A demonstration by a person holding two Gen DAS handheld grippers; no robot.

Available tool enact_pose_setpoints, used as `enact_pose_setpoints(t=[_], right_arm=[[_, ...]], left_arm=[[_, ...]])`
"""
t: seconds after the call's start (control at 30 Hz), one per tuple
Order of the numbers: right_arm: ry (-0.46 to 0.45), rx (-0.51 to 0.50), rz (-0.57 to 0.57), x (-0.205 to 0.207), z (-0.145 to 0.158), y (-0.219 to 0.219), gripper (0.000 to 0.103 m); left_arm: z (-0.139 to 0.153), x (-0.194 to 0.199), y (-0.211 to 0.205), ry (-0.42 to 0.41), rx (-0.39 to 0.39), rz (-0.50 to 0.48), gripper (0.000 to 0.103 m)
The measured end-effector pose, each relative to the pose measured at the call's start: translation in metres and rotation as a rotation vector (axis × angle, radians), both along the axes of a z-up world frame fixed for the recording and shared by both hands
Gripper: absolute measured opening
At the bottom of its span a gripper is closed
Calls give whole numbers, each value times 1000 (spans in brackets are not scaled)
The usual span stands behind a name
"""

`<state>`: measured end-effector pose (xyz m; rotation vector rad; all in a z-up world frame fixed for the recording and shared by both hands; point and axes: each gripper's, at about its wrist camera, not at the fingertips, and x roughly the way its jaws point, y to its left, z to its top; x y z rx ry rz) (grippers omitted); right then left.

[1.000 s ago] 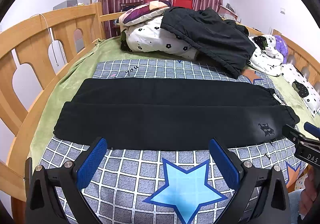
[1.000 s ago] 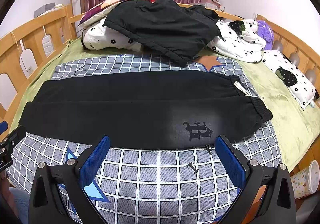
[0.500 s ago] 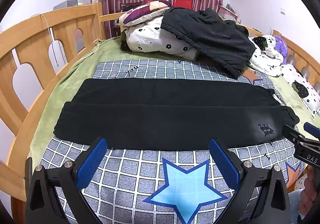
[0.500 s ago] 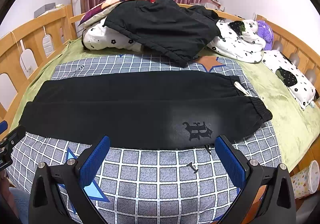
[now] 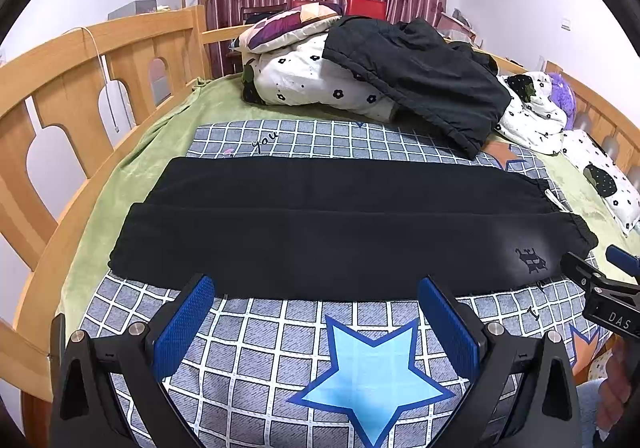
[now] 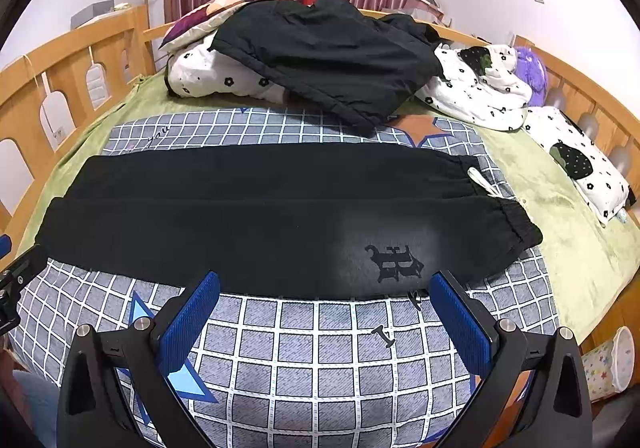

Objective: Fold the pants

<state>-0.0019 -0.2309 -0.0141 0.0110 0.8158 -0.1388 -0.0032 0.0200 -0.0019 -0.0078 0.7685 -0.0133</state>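
Both tongs spread wide and empty, left gripper [image 5: 316, 302] and right gripper [image 6: 325, 298] just short of the black pants [image 5: 340, 232] lying flat ahead (legs already doubled), risk: pinching only the top layer skews the fold.

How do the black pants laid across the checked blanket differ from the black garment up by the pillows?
The pants lie flat and smooth, legs side by side; the black garment is crumpled. The pants rest directly on the checked blanket; the garment is draped over the floral bedding. The pants show a printed logo; the garment shows none. Both are black and untouched by either gripper.
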Motion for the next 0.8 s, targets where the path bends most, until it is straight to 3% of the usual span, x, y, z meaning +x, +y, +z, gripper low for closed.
enact_pose_setpoints(t=[0.23, 0.63, 0.8], right_arm=[[-4, 6, 2, 0, 2, 0, 103], [-60, 1, 18, -11, 22, 10, 102], [-109, 123, 56, -22, 43, 5, 102]], left_arm=[[3, -1, 0, -6, -5, -5, 103], [34, -28, -10, -65, -65, -59, 103], [52, -28, -3, -87, -78, -69, 103]])
